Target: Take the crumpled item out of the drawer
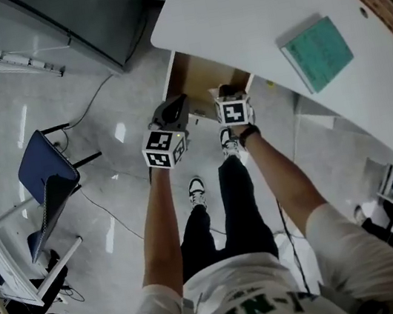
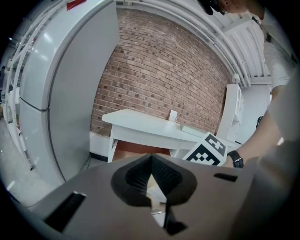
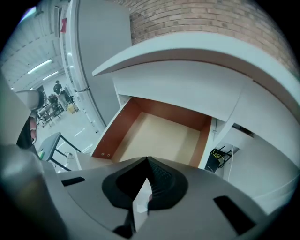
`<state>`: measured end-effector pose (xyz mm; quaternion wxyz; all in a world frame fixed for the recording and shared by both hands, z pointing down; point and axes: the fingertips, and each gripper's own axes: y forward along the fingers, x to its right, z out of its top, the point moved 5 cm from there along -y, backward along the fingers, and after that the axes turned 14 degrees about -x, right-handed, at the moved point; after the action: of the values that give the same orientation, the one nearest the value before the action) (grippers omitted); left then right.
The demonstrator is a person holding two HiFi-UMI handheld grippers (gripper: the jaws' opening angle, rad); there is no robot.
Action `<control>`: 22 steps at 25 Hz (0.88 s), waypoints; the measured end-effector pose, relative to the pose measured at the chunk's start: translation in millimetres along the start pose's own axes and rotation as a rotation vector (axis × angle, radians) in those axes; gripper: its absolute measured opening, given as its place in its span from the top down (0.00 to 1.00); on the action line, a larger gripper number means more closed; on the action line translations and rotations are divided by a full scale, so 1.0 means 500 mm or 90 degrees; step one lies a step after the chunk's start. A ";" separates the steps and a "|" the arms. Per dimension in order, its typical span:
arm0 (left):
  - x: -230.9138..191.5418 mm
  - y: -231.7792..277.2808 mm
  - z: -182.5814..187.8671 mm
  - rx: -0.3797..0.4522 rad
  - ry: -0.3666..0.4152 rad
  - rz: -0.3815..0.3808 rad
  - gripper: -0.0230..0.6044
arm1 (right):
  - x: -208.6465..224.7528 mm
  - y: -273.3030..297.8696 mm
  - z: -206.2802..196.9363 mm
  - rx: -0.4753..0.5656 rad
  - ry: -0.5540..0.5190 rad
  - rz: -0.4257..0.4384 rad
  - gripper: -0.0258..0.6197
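Clear way down into open drawer (image 3: 110, 136), white desktop (image 3: 187, 56) low over its back end.

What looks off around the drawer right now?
Nothing is spilled or broken. The drawer stands pulled out, its visible floor bare, and the right tool is shut on what looks like a white scrap.
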<state>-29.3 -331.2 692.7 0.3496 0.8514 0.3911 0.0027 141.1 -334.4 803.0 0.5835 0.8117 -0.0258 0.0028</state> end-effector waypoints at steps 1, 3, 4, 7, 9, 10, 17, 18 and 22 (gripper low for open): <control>0.009 -0.008 0.002 0.000 0.000 -0.001 0.98 | 0.001 -0.016 -0.006 0.003 0.001 -0.001 0.96; 0.026 -0.024 0.008 0.001 0.001 -0.001 0.98 | 0.004 -0.049 -0.015 0.011 0.007 -0.004 0.96; 0.033 -0.034 0.012 0.003 0.002 -0.001 0.98 | 0.005 -0.066 -0.018 0.015 0.013 -0.004 0.96; 0.051 -0.068 0.024 0.008 0.002 0.003 0.98 | 0.008 -0.120 -0.025 0.030 0.042 0.007 0.96; 0.069 -0.088 0.032 0.003 0.005 0.008 0.98 | 0.013 -0.161 -0.030 0.041 0.054 0.012 0.96; 0.081 -0.097 0.037 -0.003 0.010 0.011 0.98 | 0.014 -0.183 -0.034 0.048 0.058 0.014 0.96; 0.147 -0.176 0.091 0.010 -0.027 0.033 0.98 | 0.018 -0.340 -0.050 0.123 0.083 0.003 0.96; 0.156 -0.187 0.100 0.016 -0.036 0.037 0.98 | 0.028 -0.359 -0.052 0.136 0.084 -0.010 0.96; 0.186 -0.236 0.135 0.020 -0.019 0.053 0.98 | 0.036 -0.448 -0.055 0.186 0.087 -0.030 0.96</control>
<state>-24.2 -256.0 546.1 0.3414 0.8724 0.3498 -0.0018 169.8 -237.7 600.2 0.4596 0.8862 0.0337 0.0478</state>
